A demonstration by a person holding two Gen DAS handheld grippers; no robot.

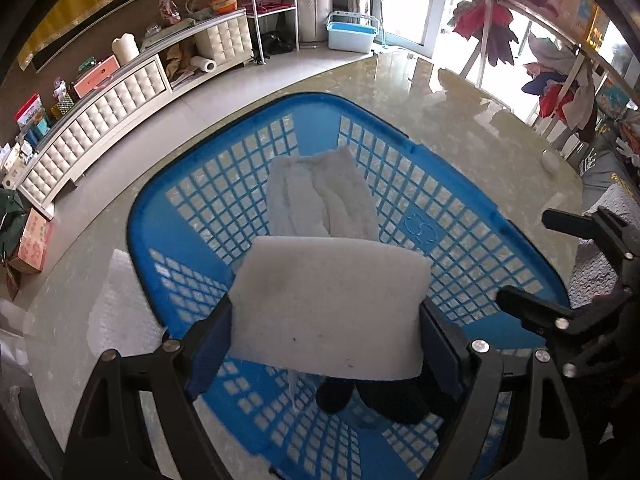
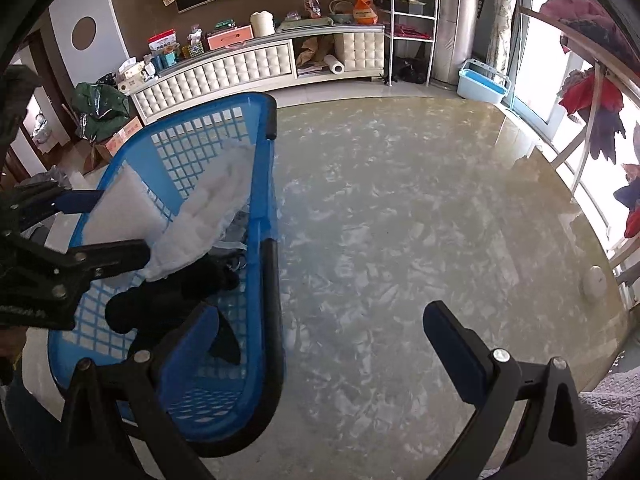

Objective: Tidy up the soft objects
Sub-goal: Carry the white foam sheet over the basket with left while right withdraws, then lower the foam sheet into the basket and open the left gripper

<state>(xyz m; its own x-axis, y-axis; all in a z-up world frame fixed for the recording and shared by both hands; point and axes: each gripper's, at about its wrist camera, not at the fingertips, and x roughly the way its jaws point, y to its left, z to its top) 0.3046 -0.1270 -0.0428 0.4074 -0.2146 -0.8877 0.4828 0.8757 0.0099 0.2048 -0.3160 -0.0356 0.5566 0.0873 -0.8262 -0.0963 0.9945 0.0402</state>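
Holding a flat white rectangular foam pad [image 1: 332, 304] by its two side edges, the left gripper [image 1: 326, 344] hangs over the blue plastic lattice laundry basket [image 1: 460, 224], which stands on the glossy marbled desk [image 2: 420, 200]. Its jaws pinch the pad, which keeps its shape between them, so it looks light, springy and only slightly stiff; a grip on opposite edges seems enough, though a hard squeeze would likely buckle it. Inside the basket lie a white quilted fabric piece [image 1: 320, 196] and a black soft item [image 2: 168, 304], both limp and probably best taken by a bunched fold. The right gripper [image 2: 320, 352] hovers beside the basket above bare desk, its jaws spread wide and holding nothing. A moulded round emblem marks the basket wall, but I cannot read it; writing on the boxes along the far white tufted cabinet [image 2: 240, 68] is too small to make out.
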